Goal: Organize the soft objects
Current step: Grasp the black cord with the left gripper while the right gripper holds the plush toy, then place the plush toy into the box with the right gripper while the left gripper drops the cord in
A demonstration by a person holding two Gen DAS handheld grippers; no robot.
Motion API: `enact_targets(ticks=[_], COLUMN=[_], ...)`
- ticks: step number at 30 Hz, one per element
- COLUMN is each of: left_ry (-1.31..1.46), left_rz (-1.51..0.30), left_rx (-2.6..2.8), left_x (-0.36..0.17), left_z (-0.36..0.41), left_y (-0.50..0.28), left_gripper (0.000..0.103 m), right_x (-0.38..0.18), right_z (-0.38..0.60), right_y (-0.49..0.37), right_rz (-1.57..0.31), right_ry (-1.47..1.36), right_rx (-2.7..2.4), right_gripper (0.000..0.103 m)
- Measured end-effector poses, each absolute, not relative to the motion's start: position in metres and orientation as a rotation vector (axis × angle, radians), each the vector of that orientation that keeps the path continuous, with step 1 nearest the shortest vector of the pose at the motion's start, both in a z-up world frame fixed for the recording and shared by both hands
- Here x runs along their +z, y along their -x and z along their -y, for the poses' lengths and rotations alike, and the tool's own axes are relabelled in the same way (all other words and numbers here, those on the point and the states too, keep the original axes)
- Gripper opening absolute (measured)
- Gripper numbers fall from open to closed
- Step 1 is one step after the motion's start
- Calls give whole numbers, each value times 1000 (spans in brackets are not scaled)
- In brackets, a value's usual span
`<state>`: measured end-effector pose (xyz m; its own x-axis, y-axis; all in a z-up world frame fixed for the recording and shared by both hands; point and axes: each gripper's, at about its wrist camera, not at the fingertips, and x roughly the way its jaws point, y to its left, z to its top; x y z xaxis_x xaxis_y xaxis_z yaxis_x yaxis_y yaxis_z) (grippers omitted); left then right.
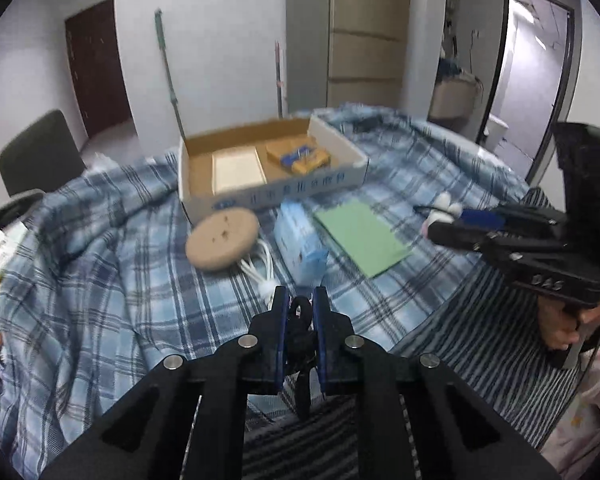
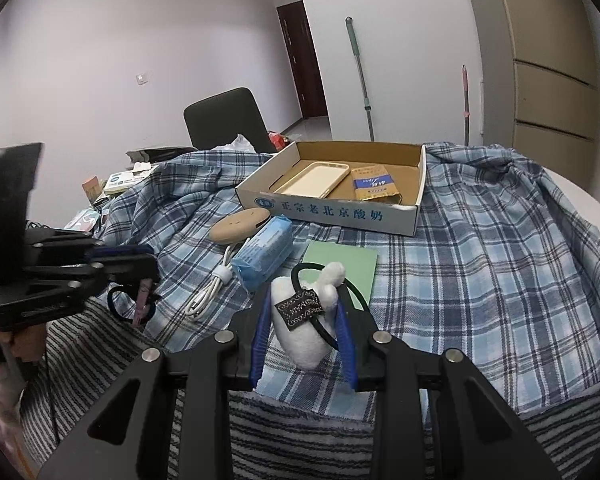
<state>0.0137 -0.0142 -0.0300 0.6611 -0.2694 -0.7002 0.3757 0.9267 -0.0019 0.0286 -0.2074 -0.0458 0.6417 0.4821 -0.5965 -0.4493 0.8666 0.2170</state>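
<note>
Right now I have something soft in each hand. My left gripper (image 1: 300,300) is pinched shut on a dark hair tie (image 1: 300,332), which dangles between the blue pads at the lower middle of the left wrist view; in the right wrist view it hangs at the left edge, clear of the cloth. My right gripper (image 2: 304,320) is clamped on a white plush toy (image 2: 304,336) with a black band and a small dark tag, sitting low in the middle of that frame. The cardboard box (image 2: 414,216) lies straight ahead of both grippers, above centre in both pictures, with its long side running across the frame and its printed wall facing me. It already holds a pale phone case (image 2: 312,178) and a yellow packet (image 2: 374,184). I judge the two hands about equally near it, so either load only has to travel forward and over that near wall, past the tissue pack (image 2: 264,254) and green card (image 2: 352,264).
</note>
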Motion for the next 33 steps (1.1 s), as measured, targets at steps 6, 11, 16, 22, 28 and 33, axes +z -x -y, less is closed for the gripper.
enact_targets(ticks=[6,11,16,22,28,33], left_ry=[-135,-107,-97,-92,-90,-22], left_rz=[-689,-638,-590,-480,-360,-247], left_rx=[-377,-377,-369,-308,-237,-207], left_x=[-8,8,27,69,113,154], left_z=[19,20,23,29,32,33], left_y=[4,12,12,-1,-22,-44], left_gripper=[12,12,12,12,12,12], right_x=[-39,-28,-6,52,116,145], right_z=[211,212,215,213,199,193], right_y=[-27,-23,-16,-18,-42,-88], right_rz=[-658,-615,-569,-440,-279,-304], right_ry=[-54,-46,-37,-7,13,-47], right_rx=[504,485,485,488,430,406], right_gripper=[29,29,29,29,29,29])
